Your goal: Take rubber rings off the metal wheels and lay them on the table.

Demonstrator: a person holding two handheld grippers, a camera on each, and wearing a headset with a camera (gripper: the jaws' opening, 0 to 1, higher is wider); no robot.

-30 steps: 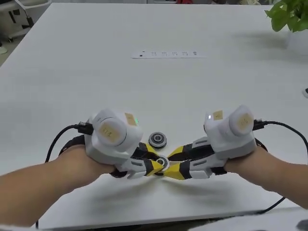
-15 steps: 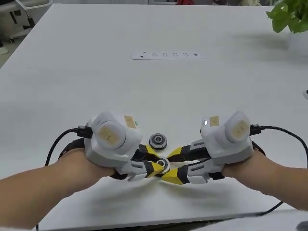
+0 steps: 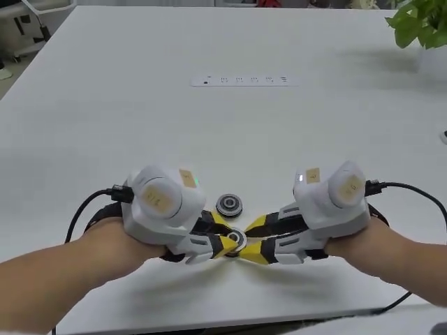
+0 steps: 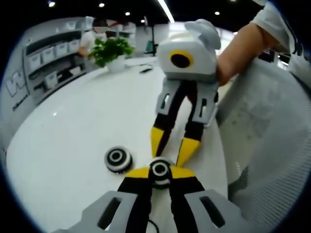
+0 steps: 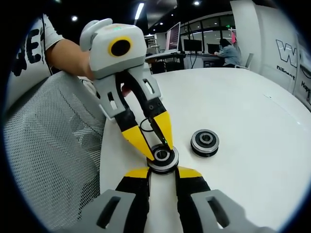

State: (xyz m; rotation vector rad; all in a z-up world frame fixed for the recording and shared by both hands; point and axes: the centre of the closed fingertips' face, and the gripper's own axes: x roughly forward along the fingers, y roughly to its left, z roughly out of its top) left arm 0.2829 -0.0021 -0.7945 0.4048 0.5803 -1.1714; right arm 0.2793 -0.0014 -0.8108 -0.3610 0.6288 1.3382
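Right gripper view: our right gripper clamps the metal wheel on the table. Left gripper pinches its rubber ring, a thin loop standing up. Peeling step, we judge. Next: draw the ring clear and lay it down. Second wheel sits just beside.

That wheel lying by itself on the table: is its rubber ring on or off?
On: the loose wheel shows a black band around its edge in both gripper views.
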